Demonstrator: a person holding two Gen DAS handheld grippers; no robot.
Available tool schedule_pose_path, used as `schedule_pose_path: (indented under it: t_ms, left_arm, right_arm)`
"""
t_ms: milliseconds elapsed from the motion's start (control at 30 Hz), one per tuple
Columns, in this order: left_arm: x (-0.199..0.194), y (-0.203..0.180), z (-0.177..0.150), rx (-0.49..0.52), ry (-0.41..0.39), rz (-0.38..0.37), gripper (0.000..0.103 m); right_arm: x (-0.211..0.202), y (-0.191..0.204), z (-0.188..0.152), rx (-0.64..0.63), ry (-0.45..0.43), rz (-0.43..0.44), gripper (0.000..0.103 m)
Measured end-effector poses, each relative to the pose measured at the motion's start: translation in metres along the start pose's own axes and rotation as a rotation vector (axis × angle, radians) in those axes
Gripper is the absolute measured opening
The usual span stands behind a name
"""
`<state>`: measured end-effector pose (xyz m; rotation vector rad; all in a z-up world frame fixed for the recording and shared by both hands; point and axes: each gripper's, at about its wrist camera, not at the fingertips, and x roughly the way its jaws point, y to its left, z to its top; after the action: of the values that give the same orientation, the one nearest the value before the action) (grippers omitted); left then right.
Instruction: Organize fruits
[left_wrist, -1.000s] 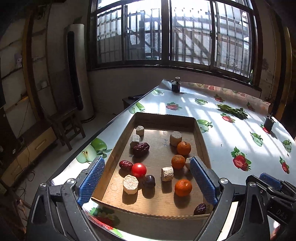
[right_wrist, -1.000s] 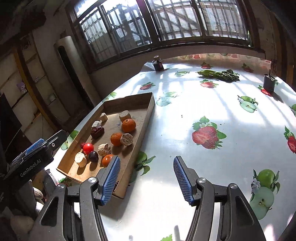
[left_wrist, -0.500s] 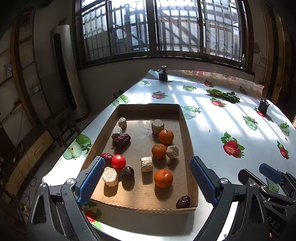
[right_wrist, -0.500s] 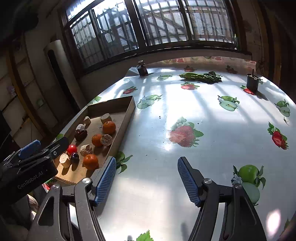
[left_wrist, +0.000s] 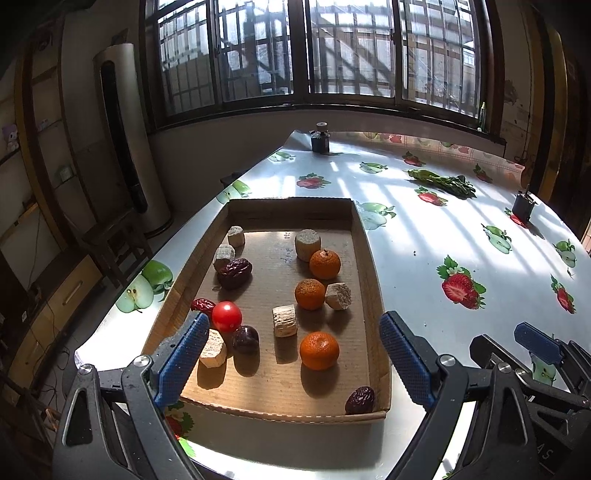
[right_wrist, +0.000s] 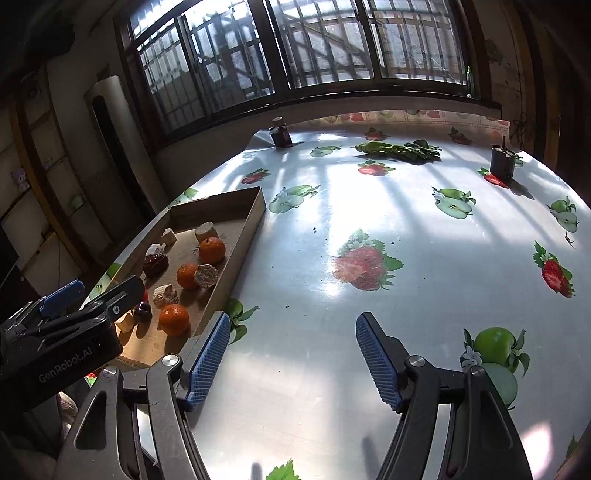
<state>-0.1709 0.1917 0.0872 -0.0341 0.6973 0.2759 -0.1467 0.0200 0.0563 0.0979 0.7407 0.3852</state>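
Note:
A shallow cardboard tray (left_wrist: 373, 295) lies on the fruit-print table near its left edge. In it are three oranges (left_wrist: 319, 350), a red tomato (left_wrist: 226, 316), a dark plum (left_wrist: 245, 339), wrinkled red dates (left_wrist: 234, 272) and several beige cut chunks (left_wrist: 284, 320). My left gripper (left_wrist: 293, 319) hovers open over the tray's near end, with nothing pressed between its blue pads. My right gripper (right_wrist: 293, 319) stands open above bare tablecloth just right of the tray (right_wrist: 255, 218), holding nothing.
Leafy greens (left_wrist: 441, 181) lie at the far side of the table. A dark jar (left_wrist: 319, 138) stands at the far corner and a small dark cup (left_wrist: 522, 206) at the right. Left of the table's edge are a wooden stool (left_wrist: 110, 243) and a tall white unit (left_wrist: 129, 147).
My left gripper has shifted so the tray sits squarer and more centred between its fingers. The right gripper's jaws have spread wider over the tablecloth.

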Motion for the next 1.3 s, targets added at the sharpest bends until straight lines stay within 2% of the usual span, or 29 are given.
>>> schedule_pose_path:
  t_ms: [133, 267, 367, 533, 667, 967, 1300]
  left_arm:
    - [-0.004, 0.0, 0.0, -0.01, -0.03, 0.017, 0.093]
    - [-0.019, 0.005, 0.001, -0.038, -0.117, 0.075, 0.093]
    - [-0.031, 0.011, 0.001, -0.075, -0.159, 0.12, 0.101]
    - [-0.039, 0.017, -0.006, -0.097, -0.191, 0.127, 0.102]
    - [-0.041, 0.017, -0.008, -0.084, -0.19, 0.137, 0.102]
    - [-0.037, 0.025, -0.011, -0.111, -0.133, 0.074, 0.102]
    - [-0.037, 0.028, -0.012, -0.118, -0.128, 0.069, 0.102]
  right_arm:
    - [-0.001, 0.003, -0.001, -0.014, -0.005, -0.007, 0.075]
    - [-0.003, 0.006, -0.001, -0.027, -0.013, -0.012, 0.075]
    - [-0.006, 0.01, -0.002, -0.042, -0.024, -0.016, 0.075]
    - [-0.01, 0.019, -0.004, -0.079, -0.044, -0.02, 0.076]
    - [-0.014, 0.027, -0.006, -0.114, -0.057, -0.027, 0.078]
    - [-0.019, 0.037, -0.009, -0.151, -0.071, -0.047, 0.081]
    - [-0.021, 0.052, -0.013, -0.193, -0.068, -0.049, 0.082]
